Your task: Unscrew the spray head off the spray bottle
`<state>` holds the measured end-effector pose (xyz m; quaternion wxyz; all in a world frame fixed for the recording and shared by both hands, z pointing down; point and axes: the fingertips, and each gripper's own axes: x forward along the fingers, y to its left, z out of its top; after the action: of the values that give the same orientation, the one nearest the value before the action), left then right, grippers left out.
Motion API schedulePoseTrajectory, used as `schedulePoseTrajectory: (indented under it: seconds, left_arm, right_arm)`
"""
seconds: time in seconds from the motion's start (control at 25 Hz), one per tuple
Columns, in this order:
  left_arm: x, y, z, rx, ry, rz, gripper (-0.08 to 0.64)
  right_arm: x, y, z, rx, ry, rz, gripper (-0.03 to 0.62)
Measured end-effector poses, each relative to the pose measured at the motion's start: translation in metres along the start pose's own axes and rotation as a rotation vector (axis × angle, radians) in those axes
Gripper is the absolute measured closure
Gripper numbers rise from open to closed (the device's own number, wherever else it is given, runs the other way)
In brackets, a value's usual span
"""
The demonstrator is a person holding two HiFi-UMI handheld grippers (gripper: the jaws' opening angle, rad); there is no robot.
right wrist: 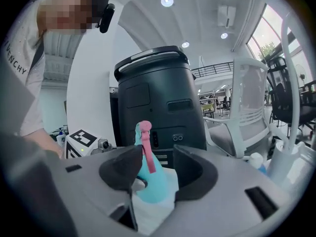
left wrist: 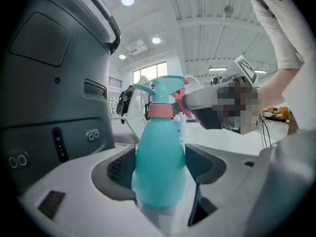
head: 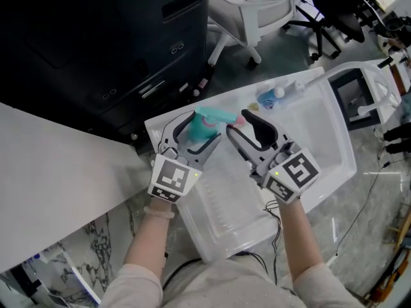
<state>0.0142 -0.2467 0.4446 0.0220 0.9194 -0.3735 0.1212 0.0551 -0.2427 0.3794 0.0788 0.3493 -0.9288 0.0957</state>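
Observation:
A teal spray bottle point(left wrist: 159, 168) with a pink collar point(left wrist: 160, 111) stands upright between my left gripper's point(left wrist: 160, 169) two pads, which press on its body. In the head view that left gripper point(head: 202, 128) holds the bottle point(head: 204, 127) over the far-left corner of a white tray point(head: 334, 130). My right gripper point(head: 236, 124) reaches in from the right at the bottle's top. In the right gripper view the teal spray head point(right wrist: 150, 177) and its pink trigger point(right wrist: 147, 149) stand between the right gripper's point(right wrist: 158, 174) jaws, which are spread with a little slack round the head.
A small blue-capped bottle point(head: 268, 98) lies at the tray's far edge. A dark cabinet point(head: 96, 43) stands behind the bottle. White office chairs point(head: 257, 5) are beyond the tray, and a pale tabletop point(head: 51, 178) lies to the left.

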Motion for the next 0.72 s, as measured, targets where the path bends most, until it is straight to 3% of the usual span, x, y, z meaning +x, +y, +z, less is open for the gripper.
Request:
schedulePoseTrajectory:
  seconds: [0.28,0.44,0.52,0.64,0.72]
  left_arm:
    - [-0.001,0.001,-0.001,0.001,0.002,-0.003,0.244]
    - [0.0,0.0,-0.001,-0.005,0.002,-0.005,0.244]
    - [0.0,-0.001,-0.002,-0.007,0.001,-0.008,0.244]
    - [0.0,0.001,-0.002,-0.007,0.001,-0.011,0.244]
    - [-0.001,0.001,-0.001,-0.009,0.001,-0.01,0.244]
  right_arm:
    - [0.021,-0.012,0.004,-0.002,-0.002,-0.055,0.444]
    - [0.016,-0.004,0.007,-0.036,0.003,-0.065,0.441]
    - [0.009,0.008,0.01,-0.011,-0.03,-0.017,0.41]
    - [0.012,0.026,0.019,0.072,-0.075,0.07,0.289]
    - [0.021,0.034,0.026,0.127,-0.092,0.102,0.246]
